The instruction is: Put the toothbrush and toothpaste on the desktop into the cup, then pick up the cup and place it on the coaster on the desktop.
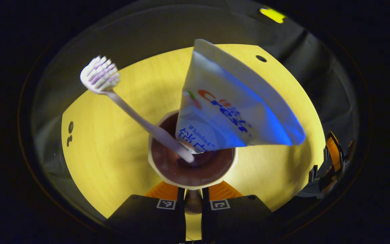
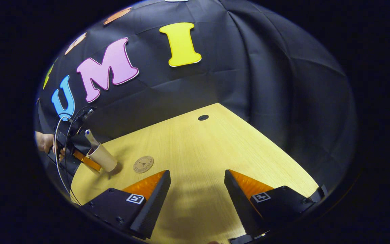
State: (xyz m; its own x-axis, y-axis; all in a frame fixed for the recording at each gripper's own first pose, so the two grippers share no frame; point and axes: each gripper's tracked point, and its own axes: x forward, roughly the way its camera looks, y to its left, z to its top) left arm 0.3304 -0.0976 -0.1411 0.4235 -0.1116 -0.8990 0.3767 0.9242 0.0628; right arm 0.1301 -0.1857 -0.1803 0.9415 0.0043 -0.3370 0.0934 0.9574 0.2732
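The cup (image 1: 191,159) is held at its near rim by the left tool (image 1: 193,200), whose two fingers are drawn close together with the wall of the cup pinched between them. In the right gripper view the cup (image 2: 102,158) hangs tilted above the surface (image 2: 195,149), with its shadow under it, so I judge it lifted. The coaster (image 2: 143,164) lies just beside it, bare.

Inside the cup stand the toothbrush (image 1: 127,108), handle down and bristles up, leaning away, and the toothpaste (image 1: 235,101), cap end down, its flat crimped tail rising high above the rim.

The cup looks stiff and light, probably smooth-walled and a little slippery; a rim pinch is a narrow hold, and the tall soft tube makes the load top-heavy, so it should be kept near upright and set down squarely.

The tube reads "Crest" and "Whitelock"; the remaining characters are too distorted to read. The coaster's stamp is too small.

The right tool (image 2: 197,184) stands spread wide, holding nothing.
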